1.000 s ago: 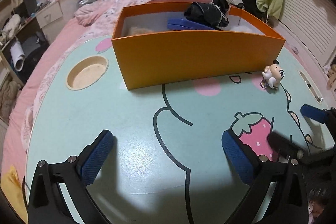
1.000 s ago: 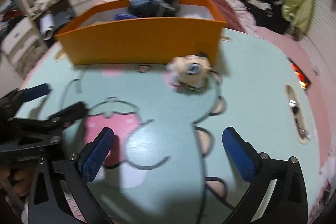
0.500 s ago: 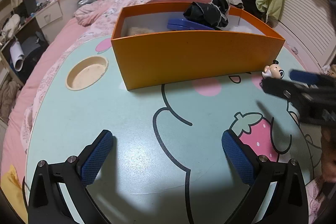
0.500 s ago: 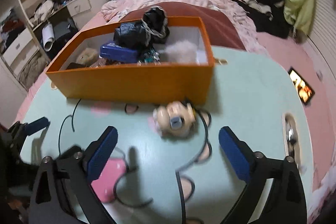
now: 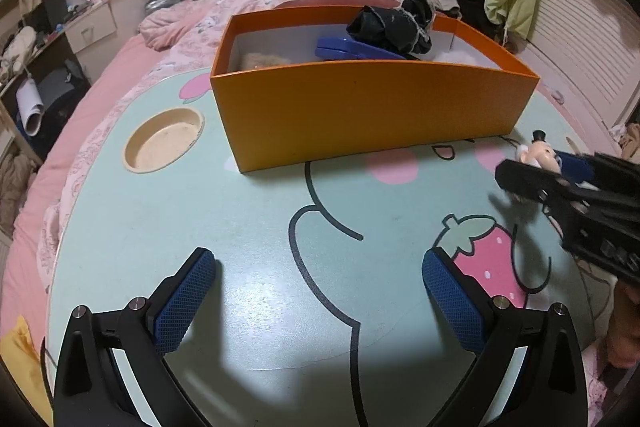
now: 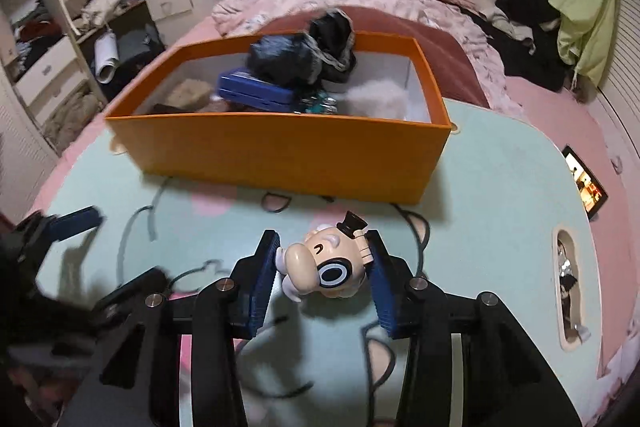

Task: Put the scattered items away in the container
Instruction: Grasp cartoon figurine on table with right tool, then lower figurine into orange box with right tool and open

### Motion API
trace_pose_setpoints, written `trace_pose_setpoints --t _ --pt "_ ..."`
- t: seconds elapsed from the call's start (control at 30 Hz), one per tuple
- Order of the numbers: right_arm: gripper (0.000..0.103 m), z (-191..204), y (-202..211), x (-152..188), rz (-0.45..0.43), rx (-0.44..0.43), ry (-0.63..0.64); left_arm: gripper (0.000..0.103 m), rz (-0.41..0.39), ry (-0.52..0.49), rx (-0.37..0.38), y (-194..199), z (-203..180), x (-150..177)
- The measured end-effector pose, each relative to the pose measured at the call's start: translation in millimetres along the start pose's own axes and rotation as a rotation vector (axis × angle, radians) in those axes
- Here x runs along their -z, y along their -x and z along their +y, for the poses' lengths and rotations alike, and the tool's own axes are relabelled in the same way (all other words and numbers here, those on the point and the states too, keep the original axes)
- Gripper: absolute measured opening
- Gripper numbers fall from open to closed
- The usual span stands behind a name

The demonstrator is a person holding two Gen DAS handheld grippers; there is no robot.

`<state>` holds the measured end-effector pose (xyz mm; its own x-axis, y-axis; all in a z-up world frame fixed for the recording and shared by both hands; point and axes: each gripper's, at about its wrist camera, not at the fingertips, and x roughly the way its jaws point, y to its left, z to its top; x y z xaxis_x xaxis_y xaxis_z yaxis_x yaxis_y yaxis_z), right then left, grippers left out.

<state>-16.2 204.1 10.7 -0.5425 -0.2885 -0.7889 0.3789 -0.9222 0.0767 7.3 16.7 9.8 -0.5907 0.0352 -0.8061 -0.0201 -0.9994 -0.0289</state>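
A small cream toy figure (image 6: pixel 328 267) with a black top hat lies between the blue pads of my right gripper (image 6: pixel 324 247). The jaws are closing and both pads touch the toy. In the left wrist view the toy figure (image 5: pixel 538 151) shows at the right gripper (image 5: pixel 536 167), just right of the orange box. The orange box (image 5: pixel 372 115) (image 6: pixel 280 155) stands at the back of the mint-green table (image 5: pixel 248 227) and holds black cloth (image 5: pixel 392 27), a blue case (image 5: pixel 352 49) and fluffy items. My left gripper (image 5: pixel 320 303) hovers open over bare table, nothing between its fingers.
A round cup recess (image 5: pixel 164 139) sits left of the box. A narrow slot (image 6: pixel 568 287) with small bits lies near the table's right edge. A lit phone (image 6: pixel 586 183) rests on the pink bed around the table. Furniture and clothes crowd the room behind.
My right gripper has come forward to the toy figure and its jaws have narrowed from wide open onto the toy. The left gripper has stayed put and open.
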Motion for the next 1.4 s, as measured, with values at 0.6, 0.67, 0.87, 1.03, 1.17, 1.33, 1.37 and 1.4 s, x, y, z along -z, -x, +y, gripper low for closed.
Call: trace_pose_setpoints --t 0.6,0.67,0.87,1.03,1.17,1.33,1.37,1.4 --pt "0.044 -15.5 52.6 -117.4 -0.179 -0.079 -0.035 0.094 -0.137 0.064 0.113 43.5 41.4 -131.7" --pt "0.044 -20.2 42.3 -126.9 -0.158 -0.091 -0.05 0.085 -0.106 0.068 0.136 30.9 42.0 -137.6" --pt "0.045 -25.7 -0.1 -130.6 -0.047 -0.187 -0.092 0.057 -0.016 0.056 0.188 -1.4 32.7 -138.4" --pt "0.05 -51.1 -13.5 -126.6 -0.008 -0.322 -0.216 0.058 -0.015 0.101 0.262 -5.5 41.8 -141.6" --pt "0.061 -68.4 5.8 -122.7 -0.097 -0.259 -0.262 0.063 -0.025 0.127 0.271 1.8 55.6 -139.8" --pt "0.063 -57.8 19.7 -105.7 -0.111 -0.182 -0.224 0.088 -0.06 0.098 0.203 14.9 47.3 -107.4" --pt "0.063 -48.5 21.9 -99.9 -0.116 -0.17 -0.189 0.089 -0.057 0.057 0.184 16.2 37.4 -97.4" --pt "0.063 -36.1 23.4 -92.9 -0.117 -0.151 -0.143 0.091 -0.047 0.011 0.156 16.3 26.5 -87.6"
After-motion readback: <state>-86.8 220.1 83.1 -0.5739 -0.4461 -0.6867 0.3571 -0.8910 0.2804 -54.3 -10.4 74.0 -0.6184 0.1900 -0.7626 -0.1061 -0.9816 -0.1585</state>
